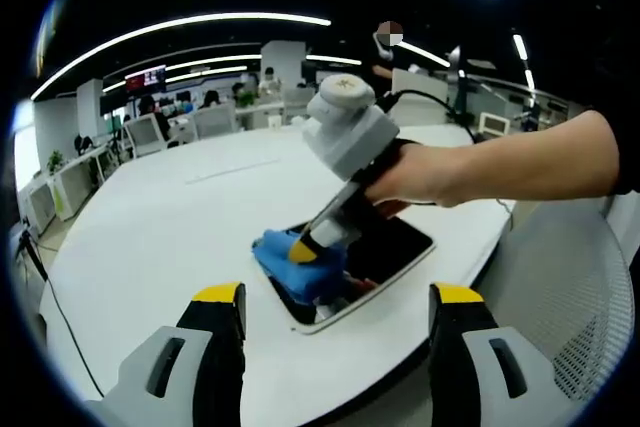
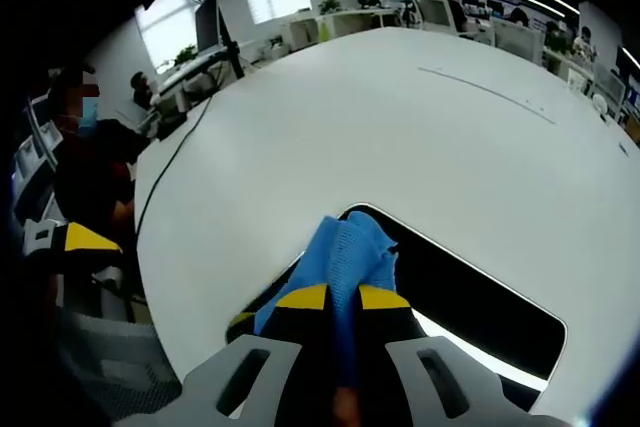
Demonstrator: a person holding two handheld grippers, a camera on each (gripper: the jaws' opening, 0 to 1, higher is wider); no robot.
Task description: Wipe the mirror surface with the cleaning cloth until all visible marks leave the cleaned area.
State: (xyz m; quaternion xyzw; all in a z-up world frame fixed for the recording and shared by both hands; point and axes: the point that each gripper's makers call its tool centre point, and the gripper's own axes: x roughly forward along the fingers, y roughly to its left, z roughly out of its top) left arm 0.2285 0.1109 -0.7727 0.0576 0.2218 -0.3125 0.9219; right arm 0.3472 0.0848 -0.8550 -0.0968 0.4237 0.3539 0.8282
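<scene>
Table [image 1: 180,227], white, oval: carries mirror [image 1: 395,247] flat near its front edge, for wiping. Cleaning cloth [image 2: 345,252], blue: pressed onto mirror's end, clenched in right gripper [image 2: 342,299]. Left gripper [image 1: 340,297]: released, hovering clear.

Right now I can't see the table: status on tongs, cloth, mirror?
Right tongs shut on blue cloth, pressing it on mirror. Left tongs open, held off. Nothing in the way.

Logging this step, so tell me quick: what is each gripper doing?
Left gripper: open, holding nothing.
Right gripper: shut on the blue cleaning cloth, on the dark mirror.
</scene>
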